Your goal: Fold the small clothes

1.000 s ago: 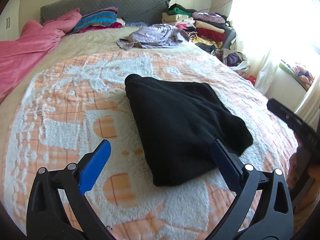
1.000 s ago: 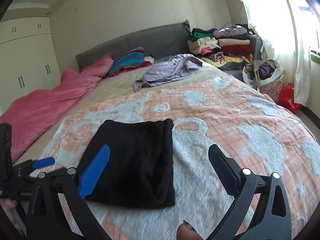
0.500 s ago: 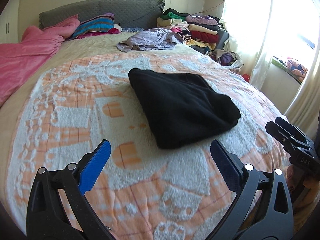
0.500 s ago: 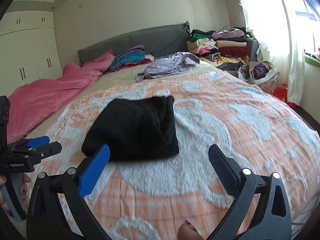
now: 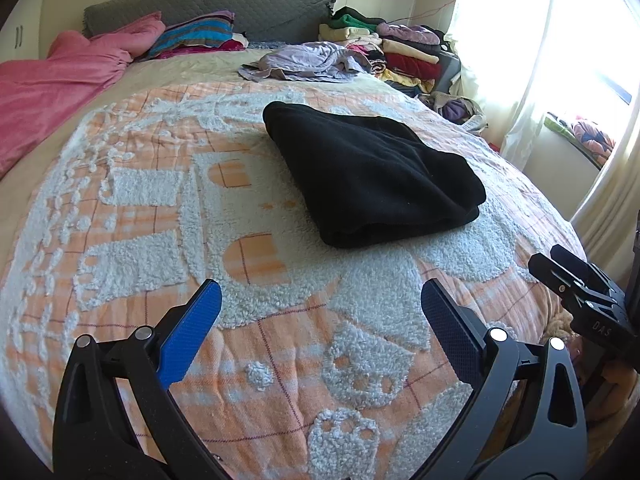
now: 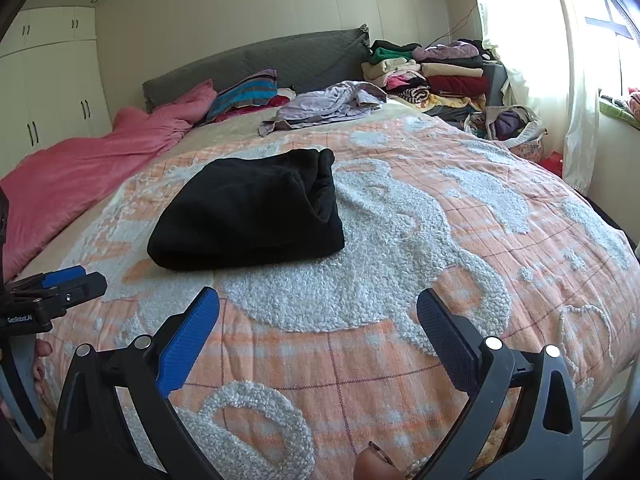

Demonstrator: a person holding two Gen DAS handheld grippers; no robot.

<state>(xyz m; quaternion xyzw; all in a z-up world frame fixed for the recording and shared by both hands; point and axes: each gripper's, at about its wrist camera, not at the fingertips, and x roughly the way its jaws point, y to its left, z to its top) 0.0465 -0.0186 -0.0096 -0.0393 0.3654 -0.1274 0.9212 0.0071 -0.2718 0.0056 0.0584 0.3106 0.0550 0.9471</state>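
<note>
A black garment (image 5: 372, 178) lies folded into a thick bundle on the bed, on top of an orange-and-white fleecy blanket (image 5: 248, 332). Nothing is touching it. From the right wrist view its layered open edges face the window side, with the rounded fold toward the near edge of the bed.

The left tool (image 5: 320, 308) hangs over the near part of the blanket with its fingers spread wide and nothing between them — well short of the garment. The right tool (image 6: 318, 314) is likewise wide open and empty, held over the blanket nearer the foot of the bed, apart from the garment. Each tool shows at the edge of the other's view: the right one low at the right of the left wrist view, the left one at the left of the right wrist view, where fingertips of the hand (image 6: 40, 360) gripping it are just visible.

Farther up the bed lie a crumpled lilac garment (image 5: 304, 62), a pink quilt (image 5: 52, 88) along the left side and a striped pillow (image 5: 192, 36) against the grey headboard (image 5: 240, 4). A stack of folded clothes (image 5: 396, 50) sits beside the bed near the curtained window (image 5: 560, 40).
</note>
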